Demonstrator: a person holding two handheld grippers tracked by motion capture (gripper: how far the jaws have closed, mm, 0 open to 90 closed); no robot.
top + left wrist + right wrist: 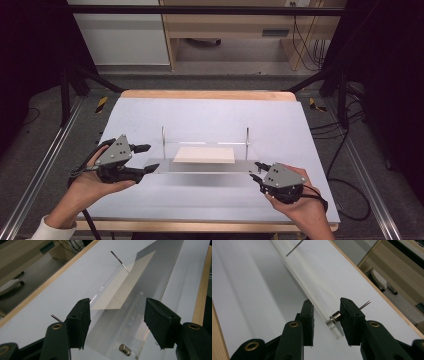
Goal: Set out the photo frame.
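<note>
Acrylic stand: grippers at both ends, grip not closed

Clear acrylic stand [205, 166] sits mid-table [210, 112], beige sheet [204, 154] inside. Left gripper [116, 323] straddles its left end, jaws wide apart. Right gripper [326, 321] brackets the right end edge by the metal peg [335, 315], jaws narrowly apart, not clamped. Approach looks done; grasp and lift remain.

Black jaws, brass rivets, white sleeve [42, 231]
</note>
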